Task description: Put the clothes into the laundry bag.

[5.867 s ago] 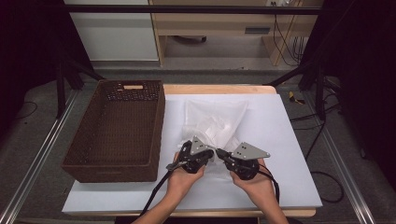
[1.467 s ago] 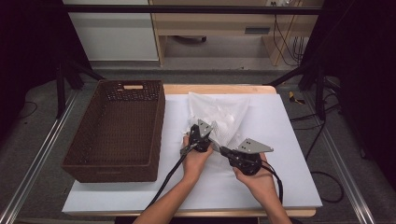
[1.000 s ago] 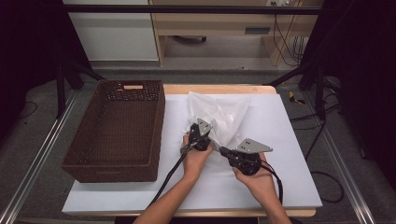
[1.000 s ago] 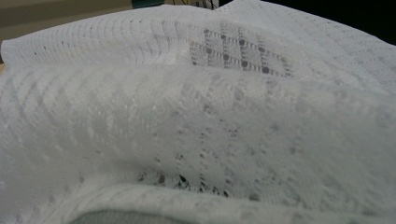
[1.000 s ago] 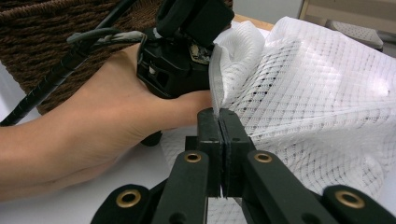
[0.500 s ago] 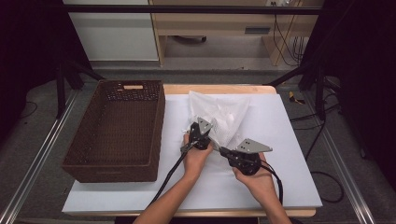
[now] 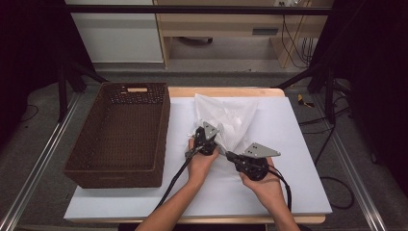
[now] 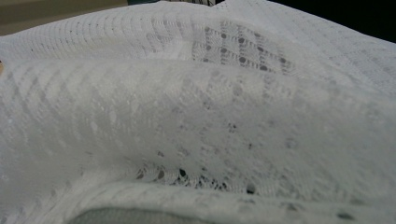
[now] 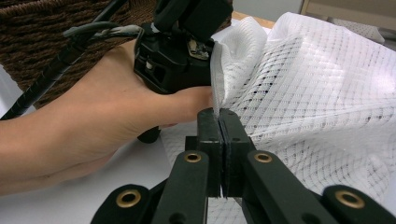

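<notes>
1. Far beyond the claws, a wooden desk [image 7: 226, 24] stands beside a white cabinet [image 7: 115, 31].
2. The grey floor [image 7: 43, 139] surrounds the table.
3. Both sides of the room are dark.

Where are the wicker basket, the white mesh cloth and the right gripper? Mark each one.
wicker basket [image 7: 166, 113], high view, on its right rim.
white mesh cloth [image 9: 317, 88], right gripper view, on the raised fold.
right gripper [image 9: 219, 122], right gripper view, at the closed jaw tips.
</notes>
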